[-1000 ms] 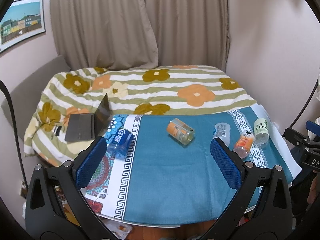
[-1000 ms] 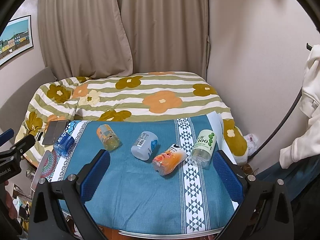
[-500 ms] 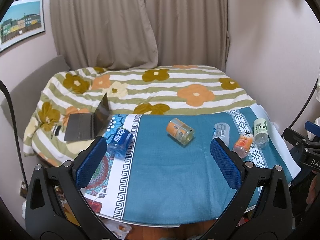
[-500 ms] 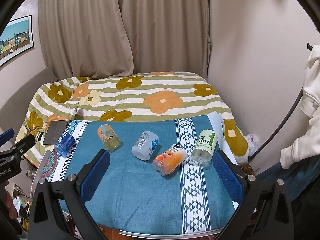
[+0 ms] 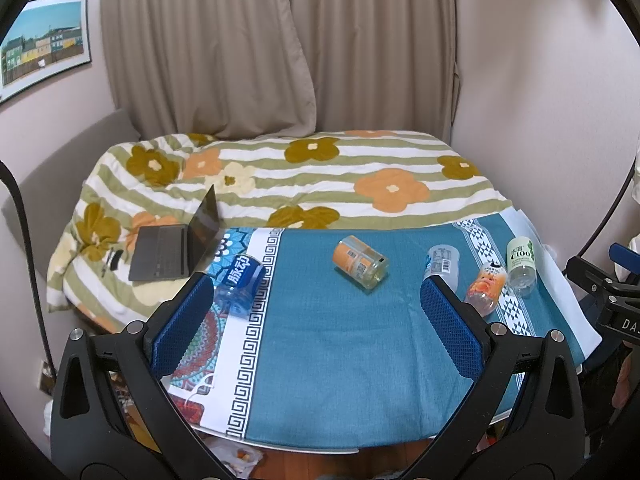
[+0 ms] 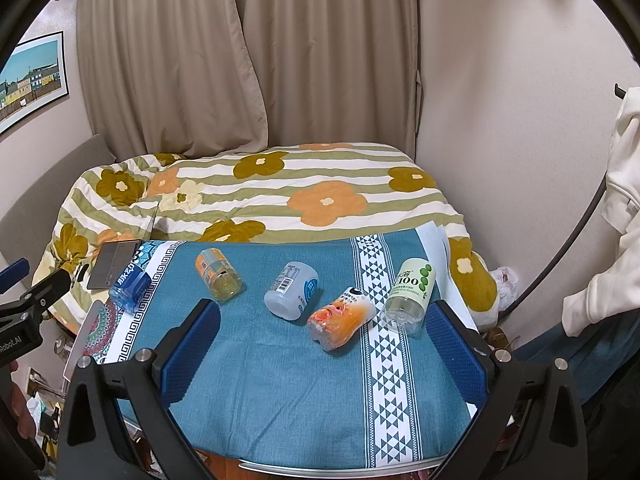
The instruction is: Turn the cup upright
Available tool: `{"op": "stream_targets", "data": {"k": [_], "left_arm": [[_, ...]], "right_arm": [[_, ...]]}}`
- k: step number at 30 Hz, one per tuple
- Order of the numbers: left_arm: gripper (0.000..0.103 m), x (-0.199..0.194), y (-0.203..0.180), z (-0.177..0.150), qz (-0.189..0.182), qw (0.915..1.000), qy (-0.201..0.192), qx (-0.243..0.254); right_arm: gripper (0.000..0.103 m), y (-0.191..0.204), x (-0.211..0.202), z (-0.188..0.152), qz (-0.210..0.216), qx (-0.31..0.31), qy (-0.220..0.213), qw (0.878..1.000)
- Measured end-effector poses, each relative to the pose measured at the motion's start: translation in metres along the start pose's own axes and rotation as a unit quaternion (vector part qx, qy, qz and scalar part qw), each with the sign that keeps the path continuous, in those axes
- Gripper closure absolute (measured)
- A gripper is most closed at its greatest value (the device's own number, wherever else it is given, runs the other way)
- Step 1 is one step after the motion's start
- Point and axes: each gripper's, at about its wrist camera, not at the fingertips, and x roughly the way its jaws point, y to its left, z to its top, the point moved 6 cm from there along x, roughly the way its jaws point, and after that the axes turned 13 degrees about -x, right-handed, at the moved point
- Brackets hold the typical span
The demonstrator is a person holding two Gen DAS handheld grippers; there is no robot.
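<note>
Several cut bottle cups lie on their sides on a blue cloth table (image 5: 320, 360) (image 6: 280, 380). From left: a blue-label cup (image 5: 240, 280) (image 6: 130, 284), an orange-label clear cup (image 5: 360, 262) (image 6: 218, 274), a pale white-blue cup (image 5: 442, 262) (image 6: 292, 288), an orange peach-print cup (image 5: 486, 286) (image 6: 342, 316) and a green "100" cup (image 5: 520, 262) (image 6: 408, 294). My left gripper (image 5: 316, 316) is open and empty, hovering over the table's front. My right gripper (image 6: 326, 344) is open and empty, near the peach cup.
A bed with a flowered striped quilt (image 5: 300, 176) stands behind the table. An open laptop (image 5: 176, 246) lies on the bed at the left. Curtains (image 5: 280, 48) hang behind. A white garment (image 6: 608, 240) hangs at the right.
</note>
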Motion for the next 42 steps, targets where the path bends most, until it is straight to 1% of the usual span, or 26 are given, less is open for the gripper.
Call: {"op": "stream_targets", "data": {"k": [25,32,38,42], "left_arm": [[0.0,-0.002,0.001,-0.002,0.001,1.0,0.0,-0.002],[0.0,-0.002,-0.002,-0.004,-0.001,0.9999,0.007,-0.009],[0.0,0.005,-0.022,-0.004,-0.014,0.9993,0.033,-0.01],[0.0,0.015,-0.047,-0.003,-0.018,0.9985,0.051,-0.002]], "right_arm": [[0.0,-0.001,0.001,-0.001,0.002,0.002,0.0,1.0],[0.0,-0.001,0.001,0.0,0.003,0.001,0.004,1.0],[0.0,-0.006,0.003,0.0,0.009,0.001,0.013,1.0],[0.0,-0.023,0.011,-0.003,0.016,0.002,0.019,1.0]]}}
